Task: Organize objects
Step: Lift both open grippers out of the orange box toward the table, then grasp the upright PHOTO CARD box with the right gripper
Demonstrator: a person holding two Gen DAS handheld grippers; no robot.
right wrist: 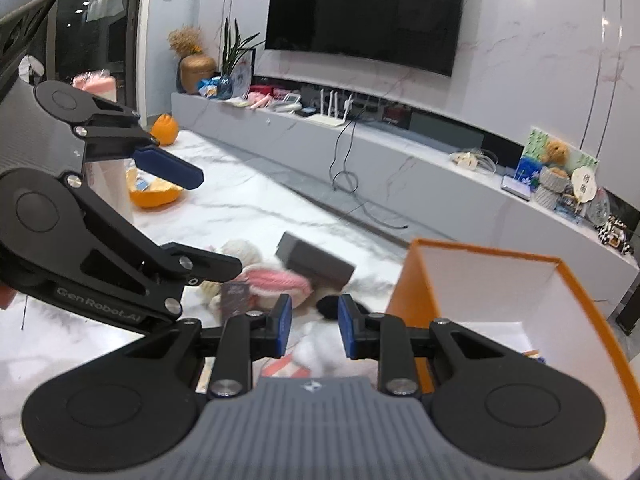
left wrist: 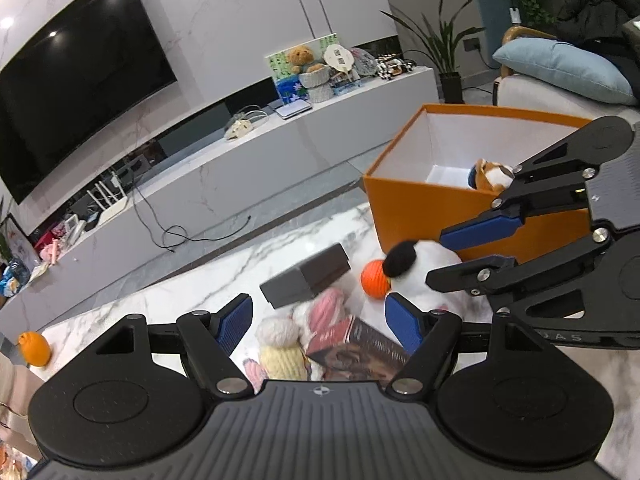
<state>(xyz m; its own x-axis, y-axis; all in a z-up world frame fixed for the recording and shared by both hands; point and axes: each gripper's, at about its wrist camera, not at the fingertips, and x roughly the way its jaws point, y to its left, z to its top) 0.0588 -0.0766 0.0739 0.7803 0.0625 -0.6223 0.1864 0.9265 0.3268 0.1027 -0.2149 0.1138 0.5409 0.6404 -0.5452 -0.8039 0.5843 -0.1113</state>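
Note:
A pile of soft toys lies on the marble table (left wrist: 192, 296): a pink knitted toy (left wrist: 330, 306), a yellow knitted hat (left wrist: 280, 356), and a white plush with a black ear (left wrist: 420, 272). A book (left wrist: 360, 348), a dark grey box (left wrist: 308, 276) and an orange ball (left wrist: 374, 280) lie among them. My left gripper (left wrist: 320, 326) hangs open above the pile. My right gripper (right wrist: 315, 326) stands over the white plush (right wrist: 320, 350), its pads a narrow gap apart with nothing pressed between them. An open orange box (left wrist: 420, 208) holds a brown-and-white plush (left wrist: 490, 174).
An orange fruit (left wrist: 36, 348) sits near the table's left end, beside an orange bowl (right wrist: 156, 194). Beyond the table runs a long low TV cabinet (left wrist: 248, 160) with a loose cable (left wrist: 176, 236). A sofa with a blue cushion (left wrist: 560, 68) stands behind the box.

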